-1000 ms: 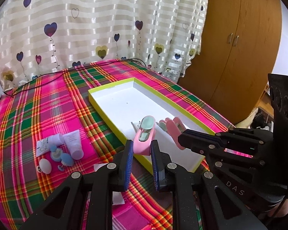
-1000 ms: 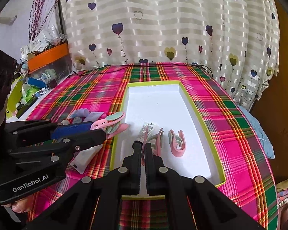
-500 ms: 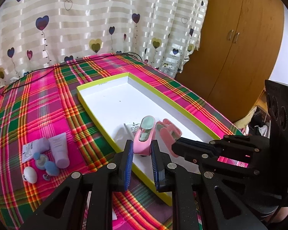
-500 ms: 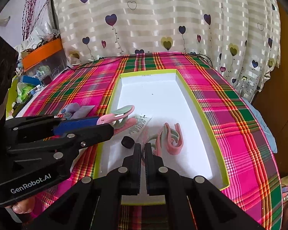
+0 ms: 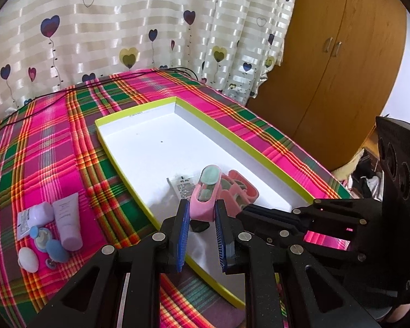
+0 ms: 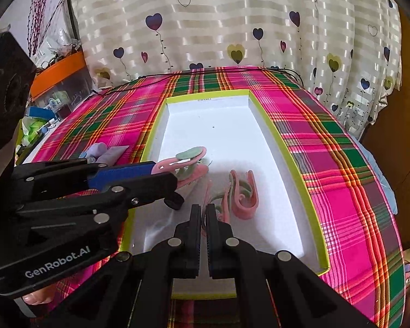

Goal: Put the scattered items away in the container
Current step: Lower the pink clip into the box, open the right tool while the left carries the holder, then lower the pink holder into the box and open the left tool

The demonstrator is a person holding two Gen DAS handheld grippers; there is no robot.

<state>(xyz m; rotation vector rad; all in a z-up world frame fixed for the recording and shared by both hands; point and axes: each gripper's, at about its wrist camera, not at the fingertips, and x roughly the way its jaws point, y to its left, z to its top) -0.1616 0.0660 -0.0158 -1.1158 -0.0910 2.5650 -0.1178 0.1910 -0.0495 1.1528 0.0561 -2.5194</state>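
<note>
Left wrist view — left gripper clamped around pink clip; right gripper pinched together.

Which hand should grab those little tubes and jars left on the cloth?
Probably the left gripper, after dropping its pink-and-green hair clip into the white yellow-rimmed box: the lilac tubes and small jars lie on its side. The right gripper hangs over the box.

The left claw hides the near end of the pink-and-green plastic clip, and the white sachet's print is illegible.
</note>
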